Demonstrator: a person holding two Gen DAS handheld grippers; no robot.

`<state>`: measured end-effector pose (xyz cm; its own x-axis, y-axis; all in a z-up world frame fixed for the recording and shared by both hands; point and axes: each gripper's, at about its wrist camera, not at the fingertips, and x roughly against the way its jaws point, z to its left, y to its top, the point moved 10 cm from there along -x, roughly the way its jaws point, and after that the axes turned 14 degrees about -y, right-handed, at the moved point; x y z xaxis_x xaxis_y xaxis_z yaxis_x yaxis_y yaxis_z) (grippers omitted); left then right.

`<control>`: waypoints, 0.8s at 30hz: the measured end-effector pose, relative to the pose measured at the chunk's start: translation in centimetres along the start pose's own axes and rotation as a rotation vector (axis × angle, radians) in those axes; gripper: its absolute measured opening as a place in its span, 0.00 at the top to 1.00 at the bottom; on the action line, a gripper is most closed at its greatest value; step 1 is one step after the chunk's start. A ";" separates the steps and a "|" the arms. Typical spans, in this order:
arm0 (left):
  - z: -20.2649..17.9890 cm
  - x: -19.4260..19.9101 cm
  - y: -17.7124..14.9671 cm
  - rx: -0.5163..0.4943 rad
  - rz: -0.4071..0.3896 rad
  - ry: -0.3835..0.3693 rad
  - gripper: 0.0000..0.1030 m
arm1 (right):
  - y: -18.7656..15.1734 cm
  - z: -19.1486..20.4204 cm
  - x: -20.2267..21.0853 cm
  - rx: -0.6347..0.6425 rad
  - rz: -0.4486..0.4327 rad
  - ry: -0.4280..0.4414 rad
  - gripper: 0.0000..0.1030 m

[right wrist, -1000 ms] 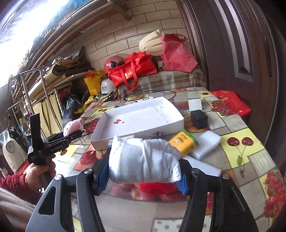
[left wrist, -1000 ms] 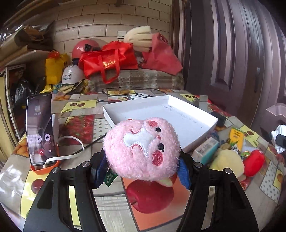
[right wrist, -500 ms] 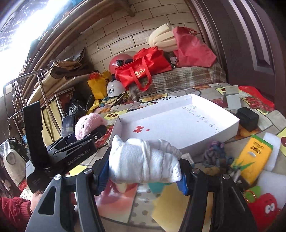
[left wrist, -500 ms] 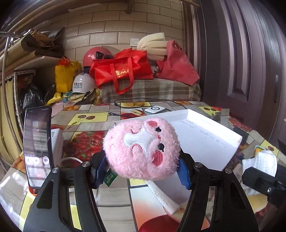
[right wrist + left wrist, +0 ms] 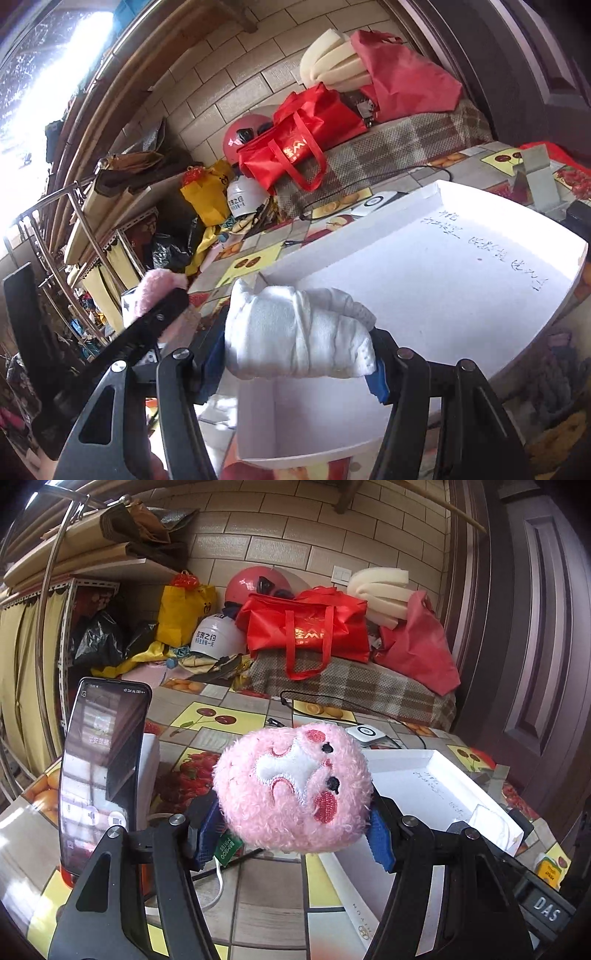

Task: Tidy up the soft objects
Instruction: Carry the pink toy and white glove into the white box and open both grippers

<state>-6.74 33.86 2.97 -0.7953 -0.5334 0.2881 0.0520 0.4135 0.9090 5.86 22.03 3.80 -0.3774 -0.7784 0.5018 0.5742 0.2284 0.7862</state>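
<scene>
Left tool (image 5: 291, 834): clamped on pink plush (image 5: 293, 790), left of white tray (image 5: 443, 764).
Right tool (image 5: 295, 365): gripped white cloth roll (image 5: 295, 332) above tray's near end.

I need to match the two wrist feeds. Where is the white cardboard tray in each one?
Left wrist: the white cardboard tray lies right of centre, behind and to the right of the pink plush toy.
Right wrist: the tray fills the centre and right, beyond and beneath the white rolled cloth.
Shared landmark: the red tote bag against the brick wall.
</scene>
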 end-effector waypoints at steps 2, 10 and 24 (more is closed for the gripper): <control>-0.4 -0.6 -0.1 0.002 0.009 -0.015 0.36 | 1.3 -1.9 -0.1 -0.014 -0.030 -0.035 0.40; -4.2 -3.9 -0.4 -0.081 0.086 -0.059 0.36 | 4.7 -6.8 -0.2 -0.002 -0.063 -0.099 0.38; -6.3 -6.6 -1.3 -0.211 0.141 -0.041 0.34 | 4.8 -6.1 -1.4 0.135 -0.068 -0.366 0.27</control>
<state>2.28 32.19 1.79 -0.7947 -0.4497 0.4077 0.2854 0.3161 0.9048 13.59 20.69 4.70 -0.6597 -0.5399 0.5228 0.4471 0.2772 0.8504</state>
